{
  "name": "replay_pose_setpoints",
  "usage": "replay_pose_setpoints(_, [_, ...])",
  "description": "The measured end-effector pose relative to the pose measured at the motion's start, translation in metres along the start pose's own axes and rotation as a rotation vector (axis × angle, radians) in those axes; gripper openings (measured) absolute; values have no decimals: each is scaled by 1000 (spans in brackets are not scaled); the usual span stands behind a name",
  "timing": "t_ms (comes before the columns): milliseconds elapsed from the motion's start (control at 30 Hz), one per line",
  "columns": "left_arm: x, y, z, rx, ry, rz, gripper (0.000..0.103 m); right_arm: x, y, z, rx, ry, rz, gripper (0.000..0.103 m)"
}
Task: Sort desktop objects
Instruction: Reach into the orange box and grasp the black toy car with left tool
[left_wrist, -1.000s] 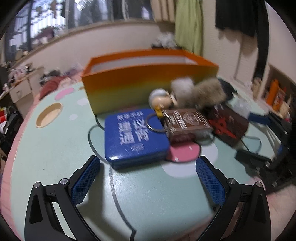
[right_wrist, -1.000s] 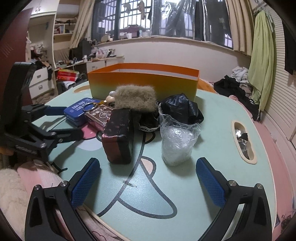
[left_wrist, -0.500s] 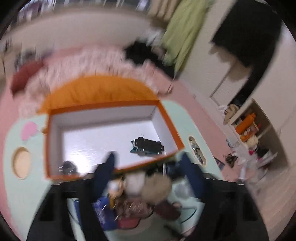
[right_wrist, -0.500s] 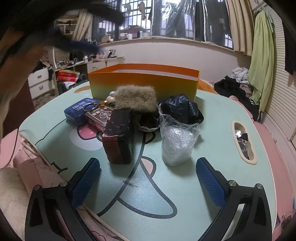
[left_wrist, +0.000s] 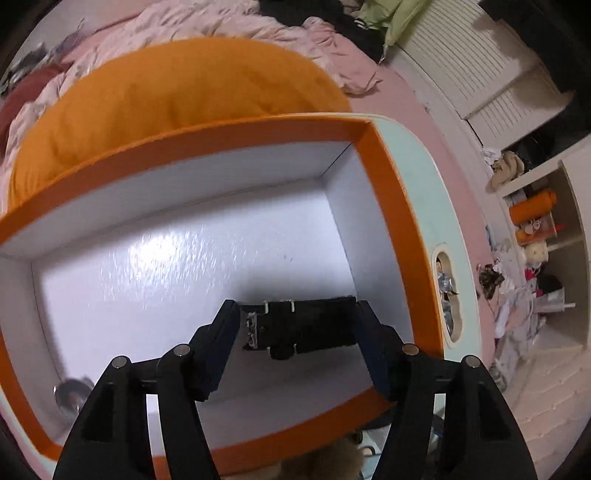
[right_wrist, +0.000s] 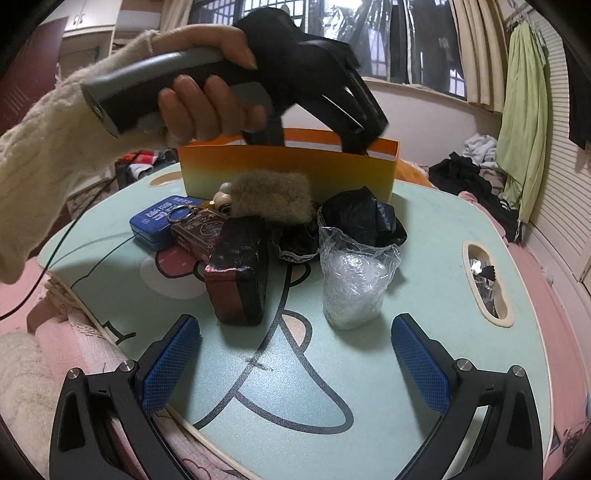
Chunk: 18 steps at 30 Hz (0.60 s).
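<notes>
Left claw (left_wrist: 297, 325) lowered inside the orange box (left_wrist: 388, 192), fingers spread on either side of a black toy truck (left_wrist: 306, 325); touching it or just beside it cannot be told, so grasping or released cannot be told. Truck resting on the white floor of the box, near the right wall and the near wall. Small round silver thing (left_wrist: 72, 395) lying in the near left corner of the box, blurred. Beyond the far wall of the box, an orange cushion (left_wrist: 177, 88) and rumpled pink bedding (left_wrist: 207, 22).

Right claw (right_wrist: 295, 354) released, blue pads wide apart, hovering low over the mint green bench (right_wrist: 332, 387) with nothing between the fingers. Well in front of the box on the bench, a dark red case (right_wrist: 238, 273) standing on end. To its right, a clear plastic bag (right_wrist: 354, 284) of white stuff, upright. Closer to the box, a crumpled black bag (right_wrist: 364, 218), a tan furry pouch (right_wrist: 273, 195), and a small black lace-edged thing (right_wrist: 297, 245). Left of those, a blue tin (right_wrist: 162, 219) lying flat, a brown card pack (right_wrist: 201, 230) with a key ring leaning on it, and a small doll head (right_wrist: 223, 197) just in front of the box. Above the box in the right wrist view, a hand (right_wrist: 207, 92) in a cream knitted sleeve gripping the grey handle of the left claw, fingers dipping behind the front wall.
</notes>
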<state>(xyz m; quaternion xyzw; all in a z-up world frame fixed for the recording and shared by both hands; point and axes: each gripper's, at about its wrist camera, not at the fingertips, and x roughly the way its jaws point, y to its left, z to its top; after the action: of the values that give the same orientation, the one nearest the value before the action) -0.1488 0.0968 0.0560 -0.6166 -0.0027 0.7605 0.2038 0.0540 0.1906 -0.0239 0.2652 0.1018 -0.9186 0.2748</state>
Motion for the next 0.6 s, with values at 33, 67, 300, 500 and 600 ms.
replay_pose_setpoints(33, [-2, 0, 1, 2, -17, 1, 58, -1, 0, 0, 0, 0, 0, 103])
replay_pose_setpoints(67, [-4, 1, 2, -3, -26, -10, 54, -1, 0, -1, 0, 0, 1, 103])
replay_pose_setpoints(300, [-30, 38, 6, -59, -138, -88, 32, -1, 1, 0, 0, 0, -2, 103])
replay_pose_setpoints(500, [-75, 64, 1, -114, -281, -166, 22, -1, 2, -1, 0, 0, -3, 103])
replay_pose_setpoints(600, [-93, 73, -10, -111, -334, -135, 22, -1, 2, -1, 0, 0, -3, 103])
